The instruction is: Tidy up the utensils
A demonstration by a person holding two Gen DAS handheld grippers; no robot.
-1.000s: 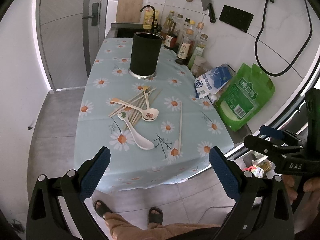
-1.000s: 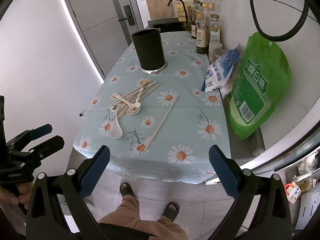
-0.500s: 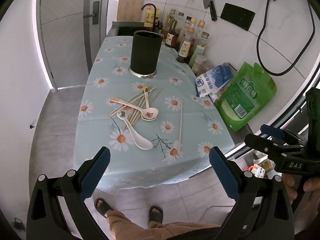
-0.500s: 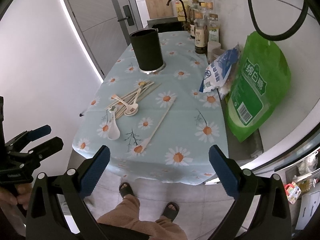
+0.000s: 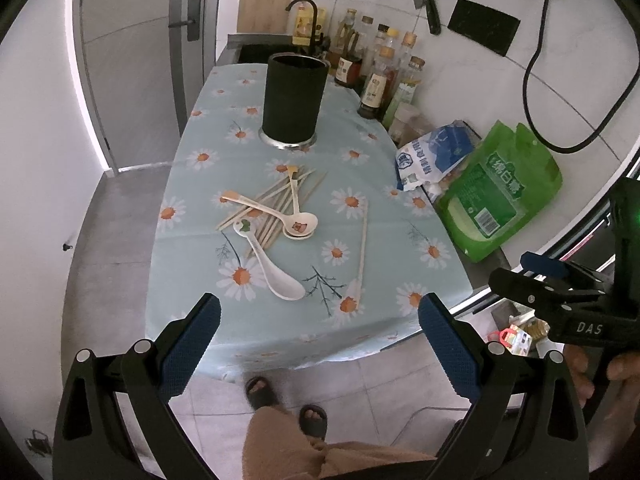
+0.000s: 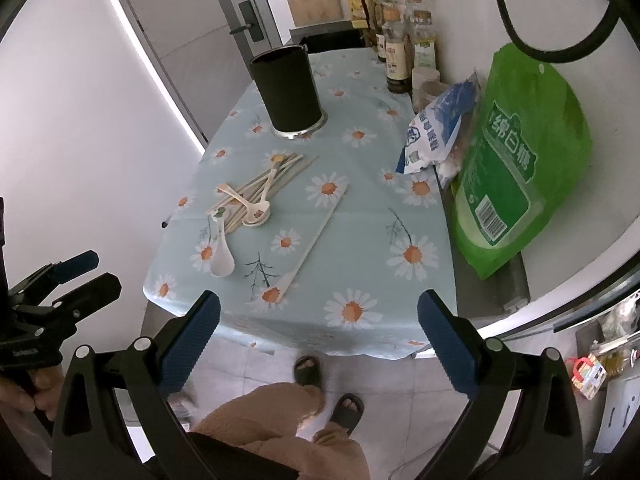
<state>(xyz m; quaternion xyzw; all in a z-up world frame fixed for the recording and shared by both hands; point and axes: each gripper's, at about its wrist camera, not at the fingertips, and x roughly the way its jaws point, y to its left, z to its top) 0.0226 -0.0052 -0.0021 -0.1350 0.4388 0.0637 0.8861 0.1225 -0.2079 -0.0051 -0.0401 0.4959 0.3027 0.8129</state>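
Observation:
A pile of wooden chopsticks (image 5: 276, 208) (image 6: 260, 184) lies mid-table with two small cream spoons across it (image 5: 298, 226). A larger white spoon (image 5: 272, 272) (image 6: 222, 254) lies nearer me. A long flat wooden stick (image 5: 362, 252) (image 6: 312, 240) lies to the right. A black cylindrical holder (image 5: 294, 102) (image 6: 288, 92) stands upright at the far end. My left gripper (image 5: 320, 344) and my right gripper (image 6: 320, 340) are both open and empty, held off the table's near edge, above the floor.
The table has a daisy-print cloth (image 5: 192, 248). A green bag (image 5: 500, 196) (image 6: 516, 176) and a blue-white bag (image 5: 436, 156) sit at the right edge. Sauce bottles (image 5: 380, 76) stand behind them. A sink tap (image 5: 308, 12) is at the back. My feet (image 5: 280, 400) are below.
Both grippers have drawn slightly back and lower from the table. Nothing on the table has moved.

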